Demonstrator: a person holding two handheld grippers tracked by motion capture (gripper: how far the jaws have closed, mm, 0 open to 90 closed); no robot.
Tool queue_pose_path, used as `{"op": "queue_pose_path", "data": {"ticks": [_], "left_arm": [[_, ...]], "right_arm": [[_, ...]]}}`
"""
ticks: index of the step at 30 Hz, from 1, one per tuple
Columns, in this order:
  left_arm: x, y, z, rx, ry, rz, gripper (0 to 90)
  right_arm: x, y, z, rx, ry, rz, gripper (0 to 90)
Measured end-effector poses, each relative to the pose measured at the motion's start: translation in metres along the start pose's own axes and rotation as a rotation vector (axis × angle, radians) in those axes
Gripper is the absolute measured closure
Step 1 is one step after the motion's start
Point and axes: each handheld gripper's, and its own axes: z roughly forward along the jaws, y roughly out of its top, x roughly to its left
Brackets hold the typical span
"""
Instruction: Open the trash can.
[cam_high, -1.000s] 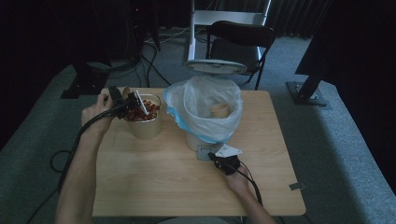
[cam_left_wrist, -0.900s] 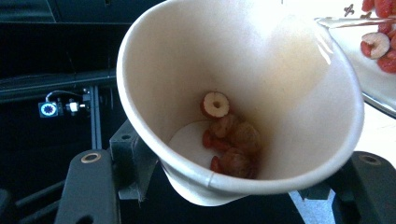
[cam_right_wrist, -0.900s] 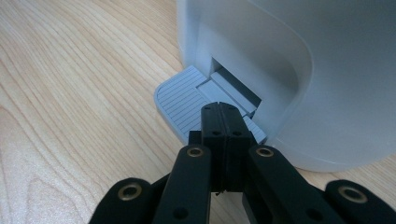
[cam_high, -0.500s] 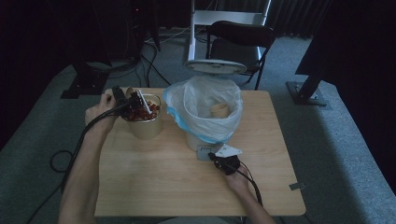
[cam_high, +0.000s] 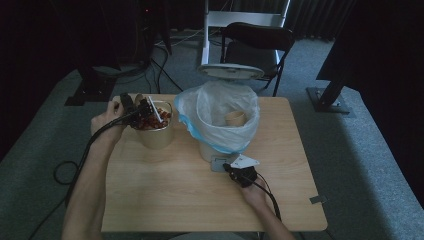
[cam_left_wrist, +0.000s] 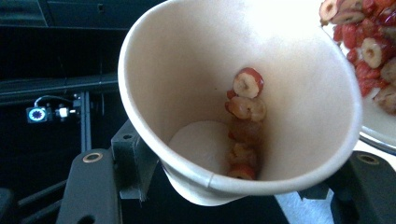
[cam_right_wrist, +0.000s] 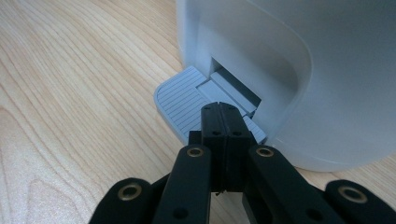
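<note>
Tilted tan paper cup (cam_left_wrist: 224, 116), gripped at its rim by the left gripper (cam_high: 137, 107), spills sliced red dried fruit (cam_left_wrist: 245, 93) over a clear plastic bowl (cam_high: 155, 132) near the light wooden desk's (cam_high: 175, 200) far-left edge. Right gripper (cam_right_wrist: 223, 121), jaws pressed together, touches the white lined bin's (cam_high: 220, 120) grey pedal (cam_right_wrist: 182, 100); no writing is legible.

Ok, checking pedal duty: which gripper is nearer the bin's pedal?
Right. The right gripper rests shut on the pedal; the left gripper is across the table.
</note>
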Motion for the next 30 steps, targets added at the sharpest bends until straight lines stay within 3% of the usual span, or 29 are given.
{"op": "queue_pose_path", "data": {"ticks": [1, 4, 7, 13, 16, 21, 22, 23, 27, 28, 29, 30], "left_arm": [[0.003, -0.002, 0.004, 0.005, -0.05, -0.05, 35.3], [0.005, -0.005, 0.003, -0.001, -0.067, -0.076, 35.4], [0.008, -0.009, 0.002, -0.015, -0.093, -0.131, 35.3], [0.011, -0.012, 0.002, -0.015, -0.09, -0.123, 35.3], [0.014, -0.016, 0.001, -0.034, -0.115, -0.156, 35.2], [0.024, -0.024, 0.0, -0.089, -0.196, -0.266, 35.2], [0.024, -0.024, 0.0, -0.089, -0.196, -0.266, 35.2], [0.026, -0.026, 0.0, -0.1, -0.221, -0.296, 35.2], [0.026, -0.031, 0.001, -0.125, -0.268, -0.339, 35.1], [0.028, -0.036, 0.001, -0.149, -0.302, -0.379, 35.1], [0.028, -0.036, 0.001, -0.149, -0.302, -0.379, 35.1], [0.029, -0.04, 0.001, -0.171, -0.334, -0.421, 35.1]], "right_arm": [[0.001, 0.0, 0.0, -0.002, -0.001, -0.001, 90.0], [0.0, 0.0, 0.0, -0.001, -0.001, -0.003, 90.0], [0.0, 0.0, 0.0, 0.0, 0.0, 0.0, 90.0], [0.0, 0.0, 0.0, -0.001, -0.001, -0.001, 90.0], [0.0, 0.0, 0.0, -0.001, -0.001, -0.001, 90.0], [0.0, 0.0, 0.0, 0.0, 0.0, 0.0, 90.0], [0.0, 0.0, 0.0, 0.0, 0.0, 0.0, 90.0], [0.0, 0.0, 0.0, -0.001, 0.001, 0.001, 90.0], [0.0, 0.0, 0.0, 0.0, 0.002, 0.004, 90.0], [0.0, 0.0, 0.0, 0.0, 0.003, 0.004, 90.0], [0.0, 0.0, 0.0, 0.0, 0.003, 0.004, 90.0], [0.0, 0.0, 0.0, 0.0, 0.003, 0.004, 90.0]]}}
